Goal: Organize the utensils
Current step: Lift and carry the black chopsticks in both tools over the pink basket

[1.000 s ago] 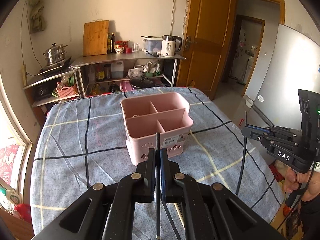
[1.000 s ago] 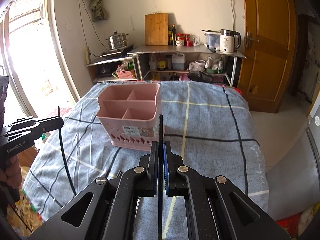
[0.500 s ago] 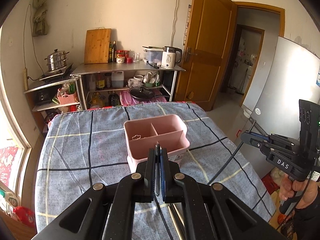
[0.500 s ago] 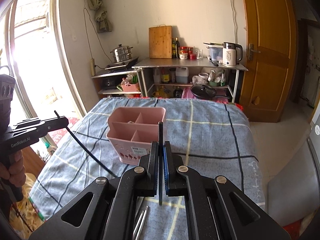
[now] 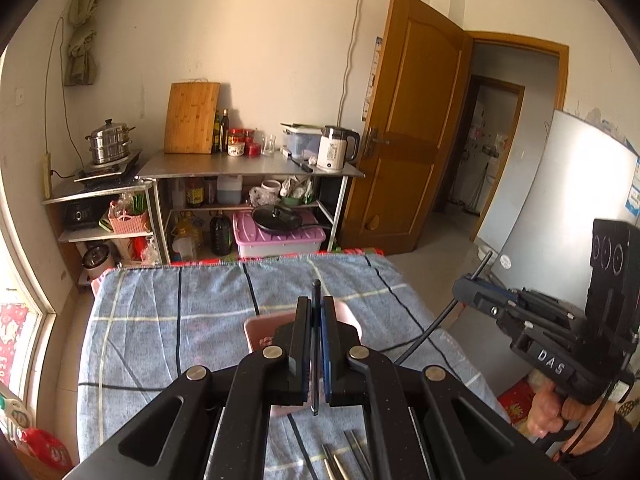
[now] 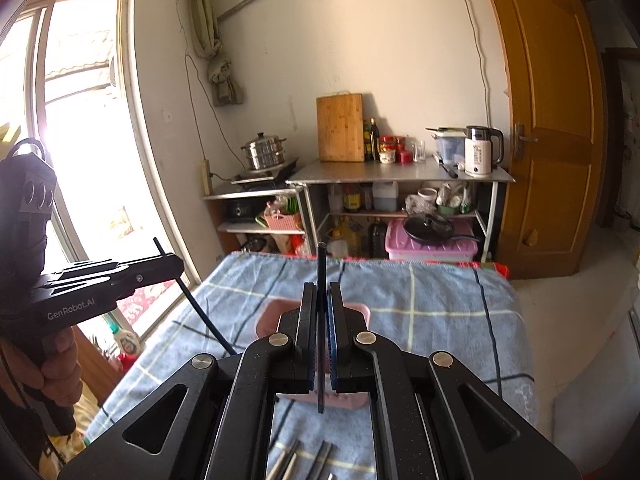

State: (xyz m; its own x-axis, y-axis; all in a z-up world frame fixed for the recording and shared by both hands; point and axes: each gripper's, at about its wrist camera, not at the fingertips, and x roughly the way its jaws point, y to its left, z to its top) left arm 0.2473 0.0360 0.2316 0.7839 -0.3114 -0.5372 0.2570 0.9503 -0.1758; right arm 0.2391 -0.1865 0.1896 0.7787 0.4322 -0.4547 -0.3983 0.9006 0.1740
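Chopsticks are what you carry — one black stick (image 5: 316,344) clamped in your left tongs (image 5: 317,320), another black stick (image 6: 321,320) clamped in your right tongs (image 6: 321,316), both sets pressed together on the thin shaft. A second ago the pink caddy (image 5: 256,330) stood in plain sight ahead of each pair, its compartments open to you; now both cameras have tilted up toward the far wall and the caddy is mostly hidden behind the tong bodies, only its rim showing on the blue checked worktop (image 5: 168,320). From the left camera your right stick slants down toward the caddy, and from the right camera your left stick (image 6: 200,312) does the same; a second ago both hung nearly upright.

That suggests you have tipped the sticks over for insertion — lower ends aimed at the caddy. Whether either tip is already inside a compartment cannot be told; the tongs block it.

More metal utensils (image 5: 344,456) lie on the worktop close below you, so the job is early. Before letting go, check that both tips sit within one compartment, or a stick may skid off the rim.
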